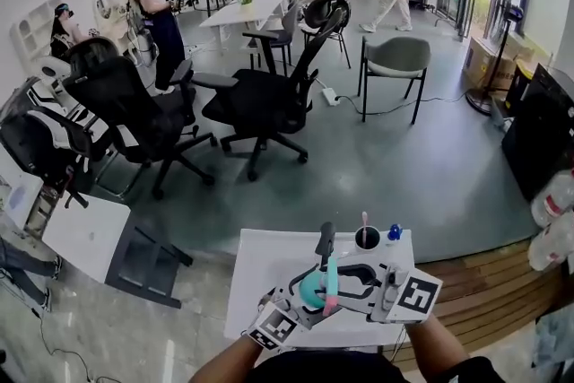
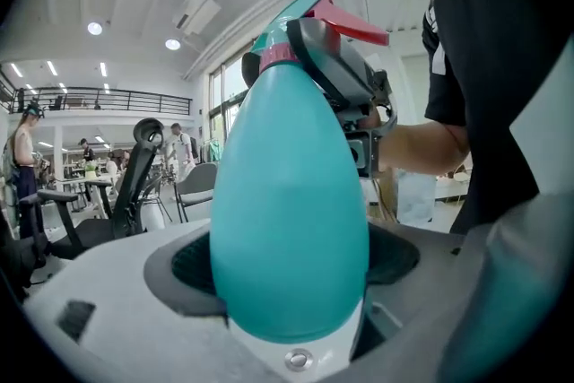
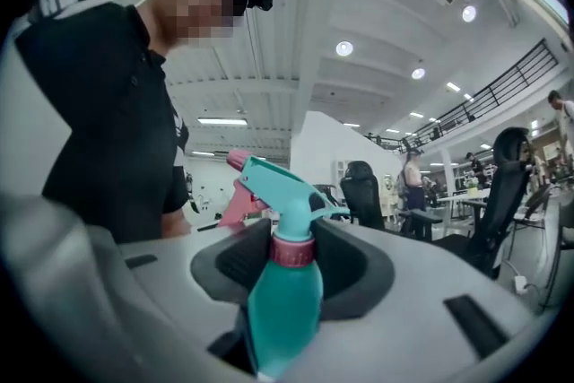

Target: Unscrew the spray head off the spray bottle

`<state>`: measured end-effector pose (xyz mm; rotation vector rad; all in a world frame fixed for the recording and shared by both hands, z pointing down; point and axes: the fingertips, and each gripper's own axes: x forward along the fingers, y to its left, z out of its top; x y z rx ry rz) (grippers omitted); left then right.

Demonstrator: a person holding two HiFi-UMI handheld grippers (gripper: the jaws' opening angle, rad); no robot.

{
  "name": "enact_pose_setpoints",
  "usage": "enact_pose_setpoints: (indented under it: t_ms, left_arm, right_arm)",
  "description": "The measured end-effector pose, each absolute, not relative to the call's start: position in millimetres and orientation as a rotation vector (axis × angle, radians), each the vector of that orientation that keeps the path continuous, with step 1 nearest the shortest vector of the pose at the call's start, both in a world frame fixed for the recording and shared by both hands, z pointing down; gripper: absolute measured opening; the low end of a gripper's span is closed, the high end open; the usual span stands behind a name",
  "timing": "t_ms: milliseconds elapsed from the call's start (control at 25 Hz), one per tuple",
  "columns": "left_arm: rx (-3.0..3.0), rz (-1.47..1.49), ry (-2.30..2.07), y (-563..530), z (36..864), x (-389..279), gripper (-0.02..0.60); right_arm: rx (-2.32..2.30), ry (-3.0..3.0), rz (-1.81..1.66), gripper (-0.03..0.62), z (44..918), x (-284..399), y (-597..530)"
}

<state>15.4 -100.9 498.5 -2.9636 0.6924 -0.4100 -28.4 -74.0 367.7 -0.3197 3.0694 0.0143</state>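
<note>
While the spray bottle (image 1: 310, 287) is hanging clear above the white table (image 1: 269, 257), carried between both tools close to the person's body, the entry is reading as follows.

- **Left gripper (image 2: 287, 269):** its jaws are clamping the teal body low down, and the belly is filling the gap and pressing on both pads.
- **Right gripper (image 3: 293, 257):** its jaws are standing partly apart on either side of the pink collar (image 3: 292, 250). Dark pad is showing on each flank, and no firm pinch is evident.
- **Spray head (image 3: 280, 182):** it is sitting fully on the neck, with the pink trigger jutting to the left in the right gripper view and no gap showing under the collar.
- **Step judged in hand:** taking hold of the collar before the first turn.
- **Handling advice:**
  - The right pads are probably needing to settle squarely on the collar rather than on the slim stem above it, which is offering little to bite.
  - The left grip is likely needing to be hard, because a smooth rounded body is prone to spinning along with the cap.
  - The turn is best made about the bottle's own long axis, with both tools in line, so that the neck is not being levered sideways.
</note>
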Motion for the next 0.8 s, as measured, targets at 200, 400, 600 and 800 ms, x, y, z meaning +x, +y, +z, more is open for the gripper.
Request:
enact_pose_setpoints:
  t_ms: [200, 400, 600, 800]
  left_arm:
    - [-3.045, -0.327, 0.395, -66.7, 499.3, 30.2, 0.436]
    - [-3.051, -0.327, 0.241, -47.5, 506.3, 36.6, 0.436]
    - [-3.064, -0.317, 0.246, -47.4, 506.3, 36.2, 0.436]
    - [-3.081, -0.305, 0.259, -53.1, 504.0, 36.1, 0.436]
  right_arm:
    - [-0.002, 3.053, -0.031, 0.156, 364.5, -24.3, -48.0]
    - [0.152, 3.077, -0.043, 0.155, 366.9, -18.7, -35.6]
    - [0.114, 3.027, -0.084, 0.156, 368.0, -16.7, -38.0]
    - [0.074, 2.974, -0.116, 0.156, 364.1, -15.8, -46.3]
